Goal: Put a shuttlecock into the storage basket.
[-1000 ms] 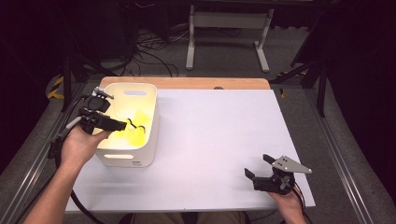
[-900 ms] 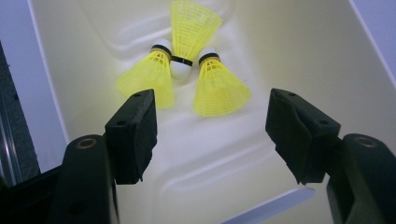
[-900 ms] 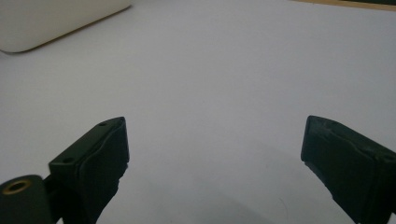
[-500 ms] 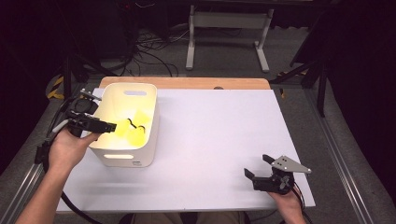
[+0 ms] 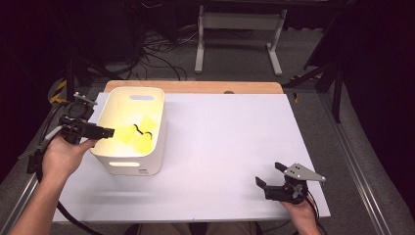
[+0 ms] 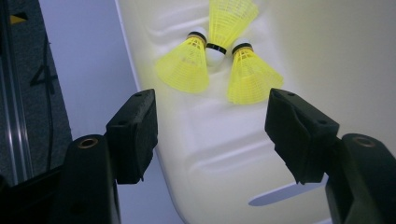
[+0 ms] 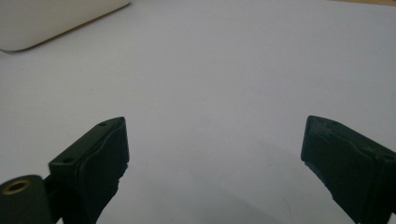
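Table [image 5: 230, 142] brightly lit, surroundings dark; tub [image 5: 128, 164] glows with glare; gripper views soft.

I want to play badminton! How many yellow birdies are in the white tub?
3, all on the floor of the white tub: left shuttlecock, right shuttlecock, and a third behind them, corks meeting in the middle. None looks hidden.

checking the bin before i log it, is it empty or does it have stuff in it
Not empty. The white bin stands upright on the table and holds three yellow shuttlecocks, lying clustered on its floor in the left gripper view.
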`<action>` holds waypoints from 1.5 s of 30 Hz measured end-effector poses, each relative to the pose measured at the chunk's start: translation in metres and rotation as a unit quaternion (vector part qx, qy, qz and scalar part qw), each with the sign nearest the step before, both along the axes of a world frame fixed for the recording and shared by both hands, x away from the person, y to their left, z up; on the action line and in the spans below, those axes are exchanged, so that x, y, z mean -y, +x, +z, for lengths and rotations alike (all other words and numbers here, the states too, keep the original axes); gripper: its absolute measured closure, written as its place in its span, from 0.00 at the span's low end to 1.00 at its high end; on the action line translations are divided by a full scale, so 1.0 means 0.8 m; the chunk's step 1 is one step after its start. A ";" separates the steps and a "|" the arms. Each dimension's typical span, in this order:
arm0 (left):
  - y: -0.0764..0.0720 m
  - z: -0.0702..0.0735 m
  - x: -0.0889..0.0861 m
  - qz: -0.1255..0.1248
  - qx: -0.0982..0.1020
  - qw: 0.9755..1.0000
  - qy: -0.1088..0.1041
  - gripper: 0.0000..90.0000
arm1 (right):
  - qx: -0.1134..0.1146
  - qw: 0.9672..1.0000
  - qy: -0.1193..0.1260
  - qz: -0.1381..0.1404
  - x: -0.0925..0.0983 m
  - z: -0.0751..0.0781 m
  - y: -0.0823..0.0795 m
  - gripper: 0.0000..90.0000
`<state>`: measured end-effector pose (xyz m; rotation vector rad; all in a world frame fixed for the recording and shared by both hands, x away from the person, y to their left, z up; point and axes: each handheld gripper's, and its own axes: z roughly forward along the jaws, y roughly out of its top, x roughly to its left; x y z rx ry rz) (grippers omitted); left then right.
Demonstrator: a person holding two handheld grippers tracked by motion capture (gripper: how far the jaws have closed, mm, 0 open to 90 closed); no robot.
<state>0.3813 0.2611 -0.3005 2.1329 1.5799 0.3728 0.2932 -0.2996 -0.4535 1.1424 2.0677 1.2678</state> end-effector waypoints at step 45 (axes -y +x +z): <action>-0.026 -0.013 -0.072 0.069 0.014 0.997 -0.030 0.39 | -0.003 1.000 -0.001 0.002 -0.002 -0.001 0.002 0.09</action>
